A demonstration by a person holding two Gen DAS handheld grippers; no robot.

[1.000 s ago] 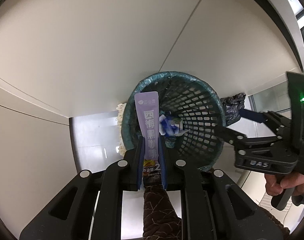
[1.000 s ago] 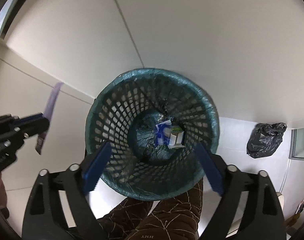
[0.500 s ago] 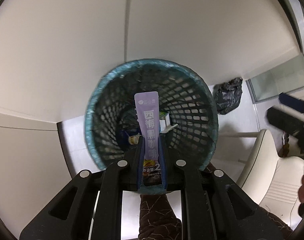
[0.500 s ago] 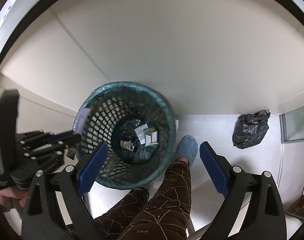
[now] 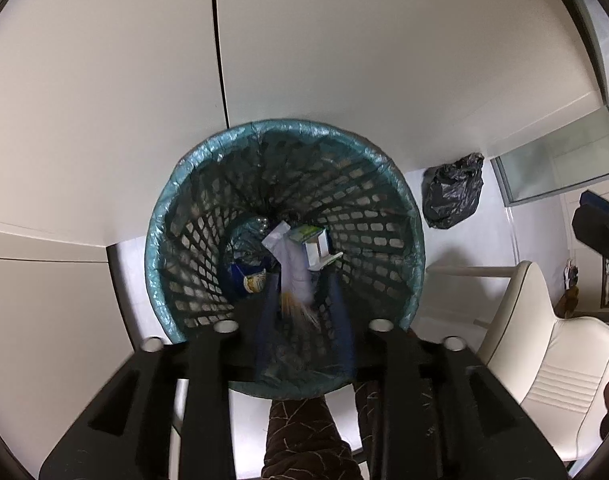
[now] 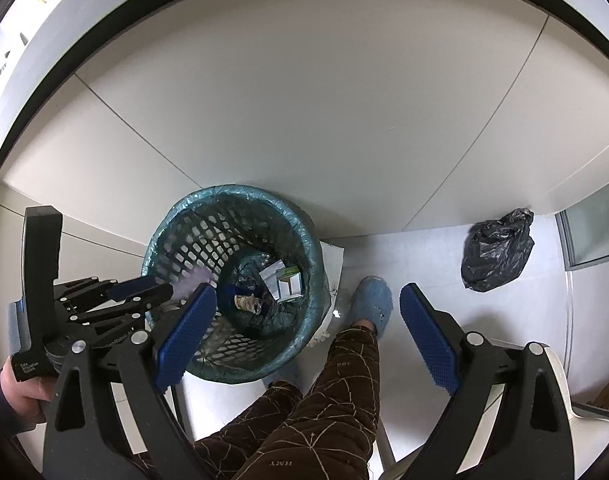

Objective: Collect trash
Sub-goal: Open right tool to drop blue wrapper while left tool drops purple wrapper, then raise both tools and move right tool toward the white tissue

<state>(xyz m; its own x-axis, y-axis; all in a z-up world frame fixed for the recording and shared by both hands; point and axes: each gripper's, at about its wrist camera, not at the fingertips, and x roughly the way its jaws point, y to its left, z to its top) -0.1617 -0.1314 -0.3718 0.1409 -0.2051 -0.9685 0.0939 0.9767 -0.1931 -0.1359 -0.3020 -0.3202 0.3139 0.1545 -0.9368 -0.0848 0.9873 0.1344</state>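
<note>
A teal-lined mesh waste basket (image 5: pixel 176 216) (image 6: pixel 172 224) stands on the floor against a white cabinet. My left gripper (image 5: pixel 304 316) is over its mouth with its jaws parted and blurred. The purple snack wrapper (image 5: pixel 294 276) is a blur between the fingers, free of them, dropping into the basket; it also shows as a pale blur in the right wrist view (image 6: pixel 190 280). A small white-and-green carton (image 5: pixel 316 246) (image 6: pixel 288 284) and other scraps lie at the bottom. My right gripper (image 6: pixel 304 336) is wide open and empty, right of the basket.
A knotted black rubbish bag (image 5: pixel 454 192) (image 6: pixel 496 252) lies on the floor to the right. A cream chair (image 5: pixel 544 352) stands at lower right. The person's brown-trousered legs (image 6: pixel 328 392) and blue slipper (image 6: pixel 372 300) are beside the basket.
My left gripper has opened and let go of the purple wrapper, which now falls into the basket. My right gripper has drawn further back and to the right.
</note>
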